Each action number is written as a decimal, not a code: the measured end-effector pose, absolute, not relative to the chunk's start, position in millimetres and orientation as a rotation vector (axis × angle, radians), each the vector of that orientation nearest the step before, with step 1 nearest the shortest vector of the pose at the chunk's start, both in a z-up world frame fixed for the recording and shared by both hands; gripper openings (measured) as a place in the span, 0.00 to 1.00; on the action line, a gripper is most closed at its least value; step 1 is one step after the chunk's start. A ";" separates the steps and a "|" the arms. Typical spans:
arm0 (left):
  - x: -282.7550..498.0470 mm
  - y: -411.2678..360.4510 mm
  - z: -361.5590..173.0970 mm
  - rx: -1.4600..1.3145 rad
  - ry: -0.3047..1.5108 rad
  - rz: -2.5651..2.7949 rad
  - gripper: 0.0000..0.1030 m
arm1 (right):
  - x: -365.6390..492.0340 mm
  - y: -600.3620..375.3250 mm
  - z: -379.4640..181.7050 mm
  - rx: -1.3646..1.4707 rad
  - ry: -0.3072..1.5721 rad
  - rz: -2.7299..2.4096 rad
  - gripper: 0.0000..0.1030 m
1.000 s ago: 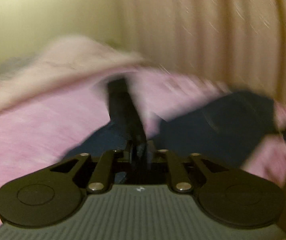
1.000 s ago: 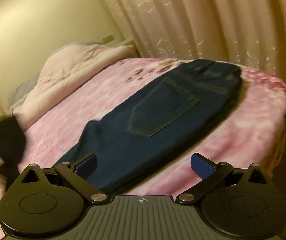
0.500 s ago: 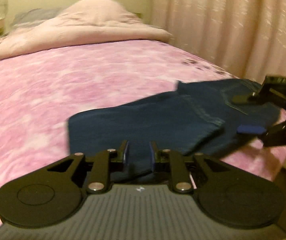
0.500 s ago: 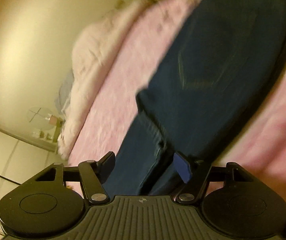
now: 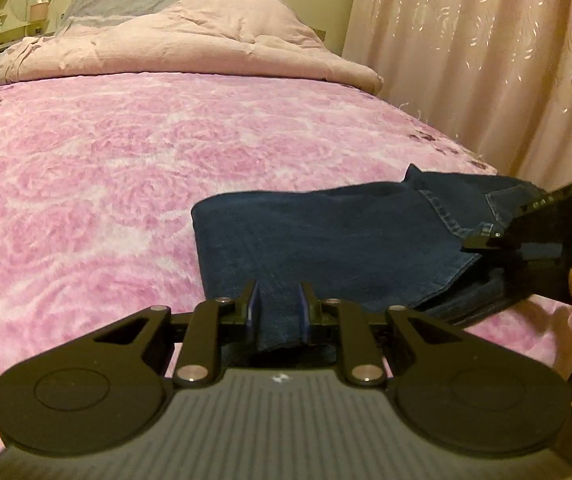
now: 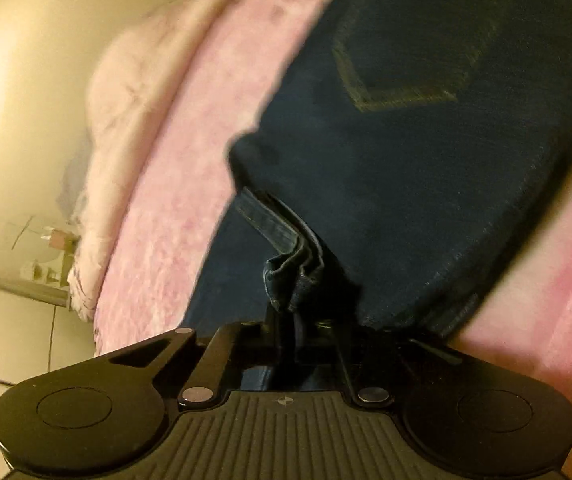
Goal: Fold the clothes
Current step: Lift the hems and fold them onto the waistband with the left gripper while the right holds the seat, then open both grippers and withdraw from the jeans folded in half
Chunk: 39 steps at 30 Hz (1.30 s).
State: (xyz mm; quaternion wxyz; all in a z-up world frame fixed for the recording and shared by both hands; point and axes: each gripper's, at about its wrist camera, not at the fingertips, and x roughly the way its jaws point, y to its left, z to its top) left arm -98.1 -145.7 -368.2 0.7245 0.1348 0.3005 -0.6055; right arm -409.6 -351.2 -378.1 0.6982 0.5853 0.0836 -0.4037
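Observation:
Dark blue jeans (image 5: pixel 337 240) lie folded over on the pink bedspread (image 5: pixel 106 184). My left gripper (image 5: pixel 277 308) hovers low over the near edge of the fold, its fingers slightly apart with denim showing between them. My right gripper (image 6: pixel 287 320) is shut on the bunched hem of a jeans leg (image 6: pixel 293 272), which lies over the seat with its back pocket (image 6: pixel 405 64). The right gripper also shows in the left wrist view (image 5: pixel 541 236) at the right edge of the jeans.
A pale pink duvet (image 5: pixel 190 40) is heaped at the head of the bed. Curtains (image 5: pixel 485 60) hang along the right side. A shelf with small items (image 5: pixel 14 12) stands at the far left. Tiled floor (image 6: pixel 10 328) shows beside the bed.
My left gripper let go of the leg it held and now sits slightly open over the folded jeans. My right gripper swung down to the jeans and shut on the hem.

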 end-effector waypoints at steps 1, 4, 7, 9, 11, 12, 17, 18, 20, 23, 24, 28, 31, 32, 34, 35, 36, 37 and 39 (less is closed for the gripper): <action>-95.6 -144.9 -363.8 0.285 0.652 -1.340 0.15 | -409.3 -344.9 -372.3 1.241 0.164 -0.897 0.04; -90.9 -147.2 -349.2 0.257 0.605 -1.368 0.09 | -417.1 -329.4 -355.5 1.079 0.103 -0.915 0.03; -92.9 -159.2 -346.1 0.287 0.595 -1.405 0.07 | -432.3 -326.8 -361.6 1.052 0.122 -0.990 0.03; -98.0 -169.4 -349.7 0.330 0.591 -1.420 0.06 | -441.3 -328.9 -375.6 1.094 0.152 -1.023 0.03; -105.0 -178.4 -357.1 0.387 0.595 -1.422 0.05 | -444.7 -325.4 -378.2 1.087 0.129 -1.025 0.03; -107.3 -180.9 -359.8 0.408 0.597 -1.423 0.05 | -442.7 -322.9 -372.2 1.050 0.120 -1.032 0.03; -110.7 -184.7 -371.7 0.443 0.624 -1.415 0.05 | -438.9 -326.2 -372.7 1.021 0.137 -1.076 0.03; -110.3 -184.6 -373.1 0.443 0.630 -1.414 0.05 | -439.2 -327.7 -378.8 1.045 0.134 -1.083 0.03; -110.4 -183.9 -374.3 0.447 0.630 -1.415 0.05 | -435.1 -326.6 -378.8 1.029 0.133 -1.099 0.03; -111.3 -185.7 -377.3 0.470 0.634 -1.414 0.05 | -428.6 -324.8 -376.5 0.971 0.180 -1.115 0.03; -112.3 -186.3 -378.8 0.484 0.632 -1.413 0.05 | -428.0 -326.8 -380.0 0.972 0.199 -1.115 0.03; -116.5 -188.9 -381.1 0.578 0.596 -1.416 0.05 | -408.1 -330.3 -368.0 0.856 0.398 -1.085 0.06; -112.7 -190.3 -375.1 0.584 0.604 -1.431 0.05 | -400.1 -327.5 -349.9 0.749 0.524 -1.121 0.26; -108.3 -191.3 -370.6 0.552 0.615 -1.433 0.05 | -400.0 -327.0 -342.6 0.707 0.528 -1.159 0.33; -99.4 -193.3 -361.7 0.488 0.635 -1.436 0.05 | -397.6 -323.8 -330.9 0.610 0.511 -1.214 0.33; -95.3 -194.6 -357.8 0.459 0.644 -1.436 0.05 | -395.7 -323.4 -326.3 0.564 0.499 -1.223 0.33; -93.8 -197.4 -357.5 0.455 0.643 -1.429 0.05 | -393.1 -325.2 -324.2 0.532 0.494 -1.198 0.33; -92.3 -200.3 -357.1 0.452 0.643 -1.422 0.05 | -388.8 -324.4 -325.4 0.511 0.501 -1.153 0.33; -91.6 -206.1 -360.6 0.461 0.645 -1.408 0.05 | -376.3 -323.1 -333.0 0.488 0.531 -1.058 0.32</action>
